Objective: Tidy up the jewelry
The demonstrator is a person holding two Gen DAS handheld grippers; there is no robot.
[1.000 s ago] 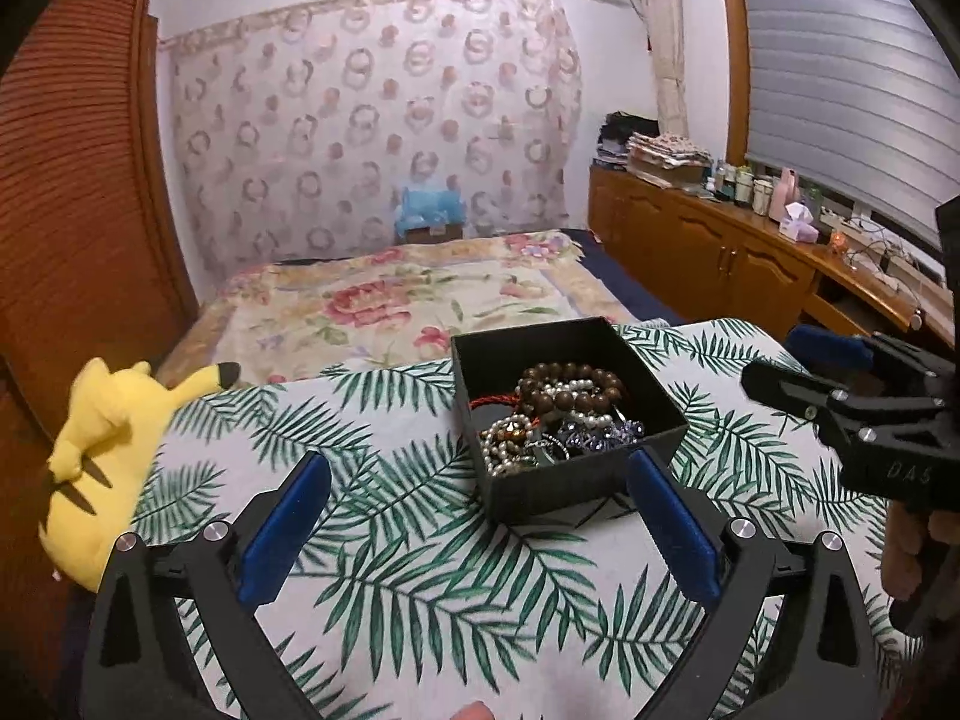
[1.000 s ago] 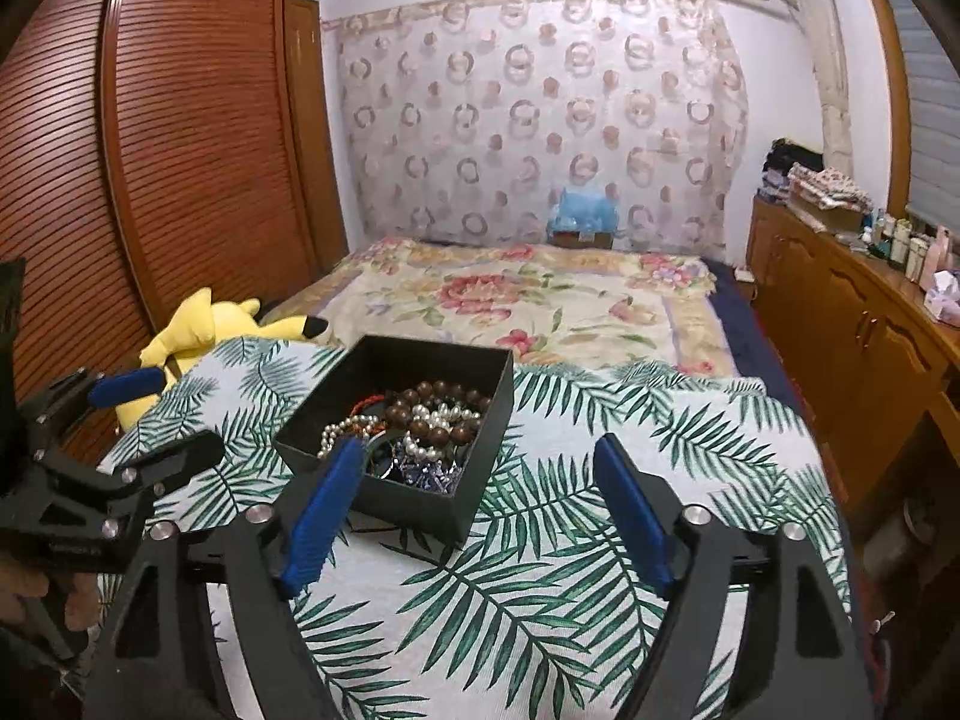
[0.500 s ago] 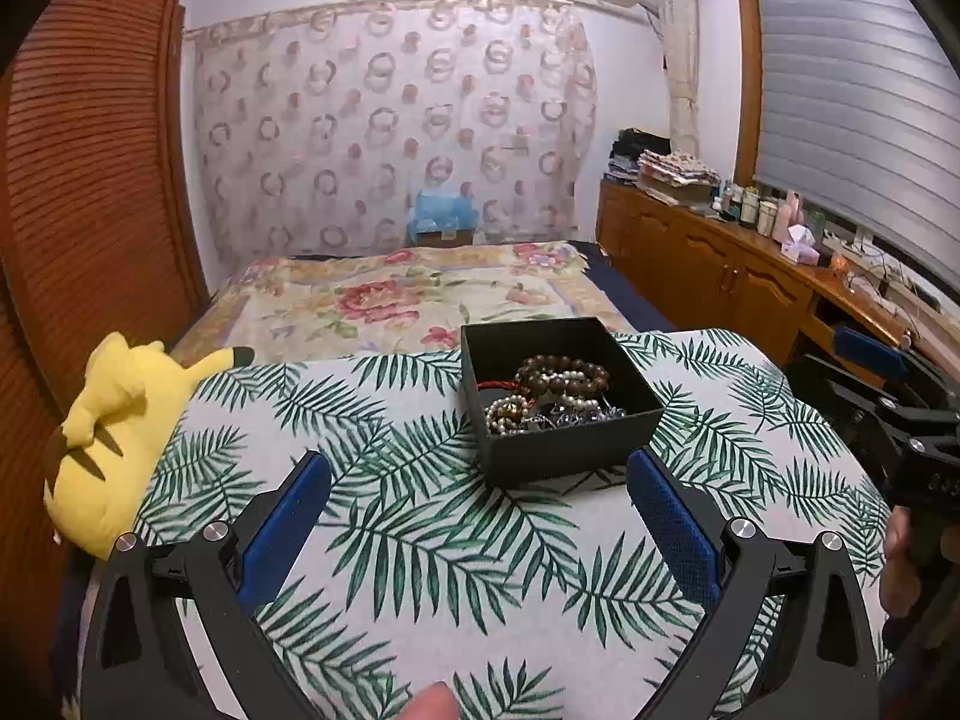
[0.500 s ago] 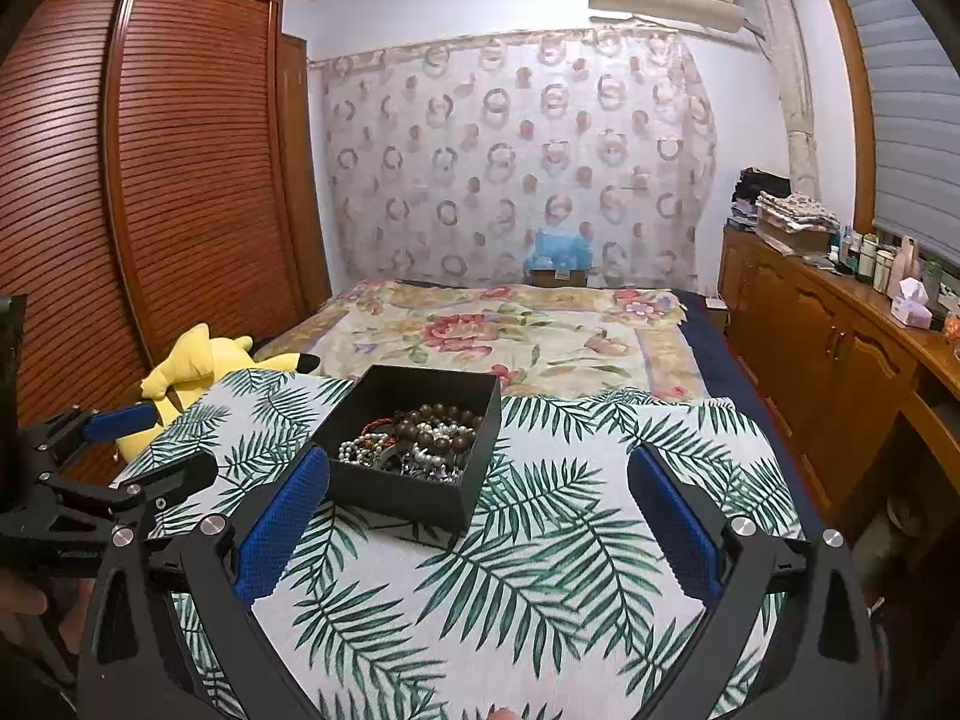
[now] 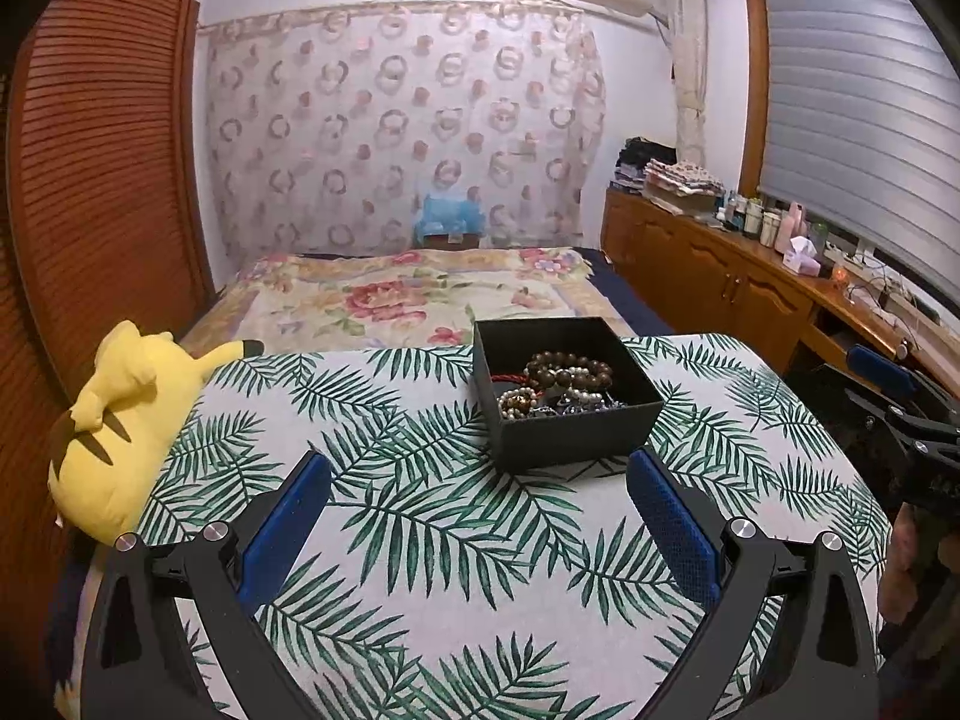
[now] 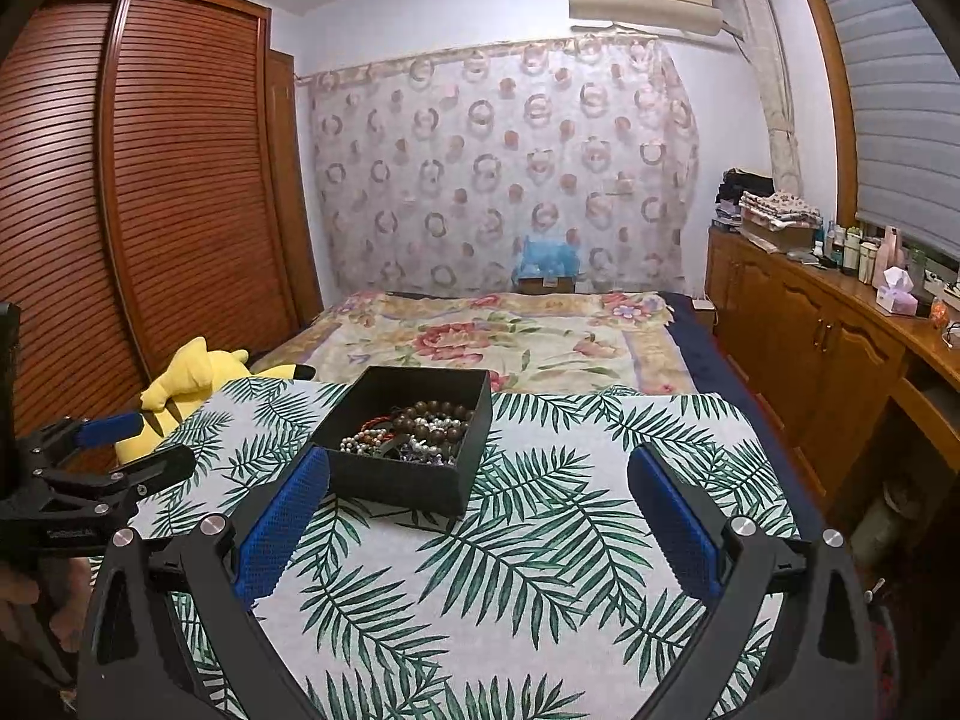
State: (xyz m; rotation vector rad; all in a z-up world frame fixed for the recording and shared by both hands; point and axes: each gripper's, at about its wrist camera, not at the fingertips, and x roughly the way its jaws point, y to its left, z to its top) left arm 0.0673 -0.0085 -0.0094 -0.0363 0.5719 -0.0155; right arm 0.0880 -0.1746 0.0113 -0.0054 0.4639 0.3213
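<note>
Both claws stood wide apart and gripped nothing. Low in its own wrist view, the left gripper showed its blue pads spread to either side of the frame, with leaf-print cloth bare between them; the bases of its black arms were cut off by the bottom edge. The right gripper looked the same in its own view, one blue pad overlapping the near left corner of the black box in the picture, though whether it touched the box could not be told.

That open black box sat on the cloth, right of centre in the left view and left of centre in the right view. Inside lay a tangle of jewelry: brown wooden beads, pale pearl-like strands and a red cord. The pieces at the bottom were too tangled and dark to make out, and the near wall hid the box floor.

At the right edge of the left view the other gripper appeared only partly. A yellow plush toy lay at the cloth's left edge, partly hidden in the right view behind the left gripper.
</note>
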